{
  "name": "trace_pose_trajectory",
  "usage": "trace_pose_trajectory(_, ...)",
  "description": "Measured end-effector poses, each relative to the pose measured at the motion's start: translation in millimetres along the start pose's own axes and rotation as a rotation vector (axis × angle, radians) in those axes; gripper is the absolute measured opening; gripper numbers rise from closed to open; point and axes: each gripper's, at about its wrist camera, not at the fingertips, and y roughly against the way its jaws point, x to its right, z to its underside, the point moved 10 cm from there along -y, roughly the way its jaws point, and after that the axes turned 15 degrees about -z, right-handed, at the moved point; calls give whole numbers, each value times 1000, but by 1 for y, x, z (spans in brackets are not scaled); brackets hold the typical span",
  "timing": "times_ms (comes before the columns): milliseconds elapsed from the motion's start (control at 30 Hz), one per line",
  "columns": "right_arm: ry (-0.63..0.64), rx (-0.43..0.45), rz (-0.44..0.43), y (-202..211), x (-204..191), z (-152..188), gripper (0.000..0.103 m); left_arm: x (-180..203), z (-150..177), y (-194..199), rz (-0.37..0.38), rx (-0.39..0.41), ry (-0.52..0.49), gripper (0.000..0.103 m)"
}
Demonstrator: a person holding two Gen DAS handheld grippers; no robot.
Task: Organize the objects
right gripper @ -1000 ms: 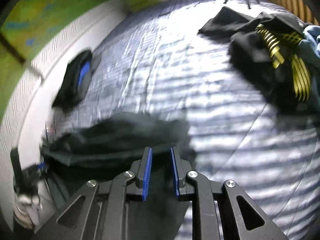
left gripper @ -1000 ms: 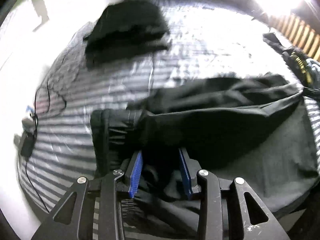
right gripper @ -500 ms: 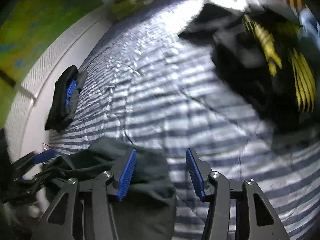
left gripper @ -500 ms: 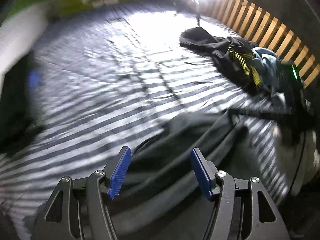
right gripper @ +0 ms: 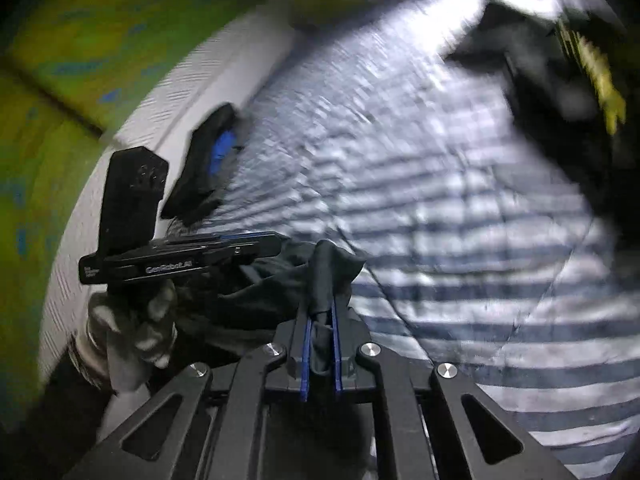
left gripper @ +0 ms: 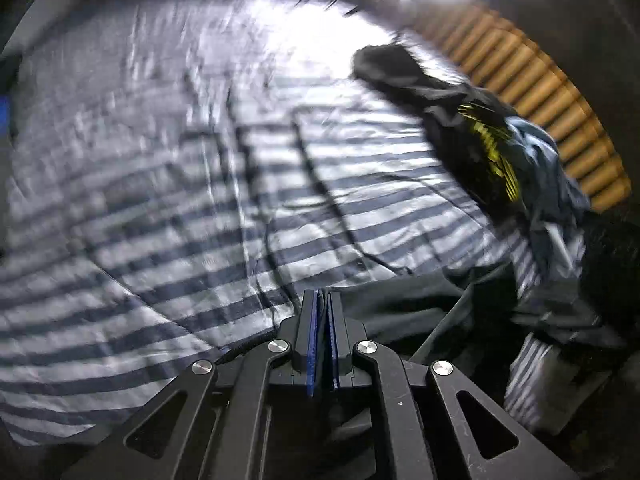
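A bed covered in a grey-and-white striped sheet [left gripper: 168, 184] fills both views, creased and lit brightly toward 12 o'clock. In the left wrist view a slatted wooden headboard or rail [left gripper: 532, 92] curves along 2 o'clock, with a heap of clothes [left gripper: 492, 148], black with yellow marks and pale blue, lying just below it. The left gripper [left gripper: 322, 320] has its blue pads pressed together; whether cloth sits between them cannot be told. The dark garment [left gripper: 404, 304] spreads from it toward 4 o'clock. In the right wrist view the right gripper [right gripper: 321, 320] is clamped on a bunched fold of that dark garment [right gripper: 332, 268]. A green wall [right gripper: 92, 32] shows at 10 o'clock, and a folded black item [right gripper: 208, 168] lies at the bed's edge.
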Motion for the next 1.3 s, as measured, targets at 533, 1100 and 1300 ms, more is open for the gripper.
trace_pose_trajectory(533, -76, 4, 102, 37, 40, 10, 32, -93, 8, 132, -417, 265, 56, 57)
trace_pose_trajectory(1100, -40, -117, 94, -32, 13, 13, 29, -170, 130, 87, -347, 63, 306, 57)
trace_pose_trajectory(1300, -129, -26, 150, -21, 36, -8, 20, -205, 145, 105, -322, 61, 440, 53)
